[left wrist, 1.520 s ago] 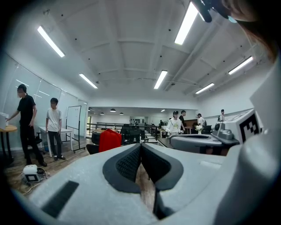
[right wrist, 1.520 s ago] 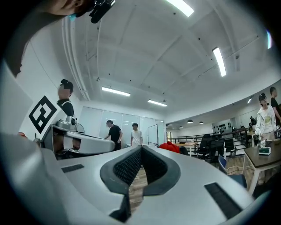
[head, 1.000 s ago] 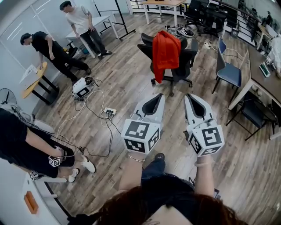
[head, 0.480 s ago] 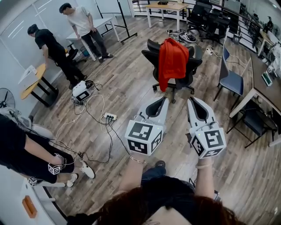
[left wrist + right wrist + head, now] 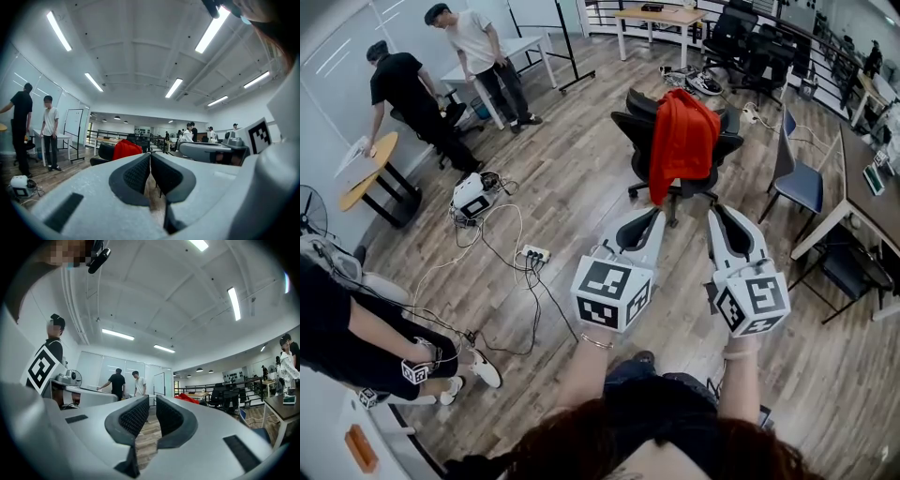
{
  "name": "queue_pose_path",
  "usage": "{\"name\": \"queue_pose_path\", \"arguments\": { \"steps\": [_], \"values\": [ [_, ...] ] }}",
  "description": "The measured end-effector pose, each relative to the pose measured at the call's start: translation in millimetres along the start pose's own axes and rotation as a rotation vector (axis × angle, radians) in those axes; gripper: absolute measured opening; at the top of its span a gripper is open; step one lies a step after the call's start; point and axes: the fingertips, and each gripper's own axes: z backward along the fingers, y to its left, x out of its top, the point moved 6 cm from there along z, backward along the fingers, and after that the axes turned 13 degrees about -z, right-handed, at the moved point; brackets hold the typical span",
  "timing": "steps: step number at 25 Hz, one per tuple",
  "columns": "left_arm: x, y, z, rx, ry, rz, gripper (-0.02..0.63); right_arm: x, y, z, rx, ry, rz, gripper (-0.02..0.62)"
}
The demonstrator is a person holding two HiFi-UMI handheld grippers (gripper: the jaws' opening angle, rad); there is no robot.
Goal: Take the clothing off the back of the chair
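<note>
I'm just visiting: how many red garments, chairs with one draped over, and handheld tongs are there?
Red garment: 1
Black chair it hangs on: 1
Tongs: 2, left tongs shut, right tongs just been opening, empty
Total: 4

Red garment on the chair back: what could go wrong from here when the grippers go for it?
1. The chair stands on a castor base; a tug on the red garment may roll or swivel it.
2. The left gripper is shut, and the right gripper has just been opening, barely apart, nothing between; they may shove the cloth rather than pinch it.
</note>
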Motion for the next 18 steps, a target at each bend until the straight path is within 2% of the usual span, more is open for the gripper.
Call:
{"name": "queue_pose_path", "arguments": {
  "steps": [10,18],
  "values": [
    [-8.3,27.8,-10.9,-0.035,-0.02,0.039,0.021,-4.5,3.9,-26.9,-0.012,0.012,0.004,0.051],
    [-19.5,41.8,-33.9,-0.045,-0.008,0.053,0.029,-9.2,-14.4,-47.4,-0.03,0.014,-0.006,0.055]
  ]
}}
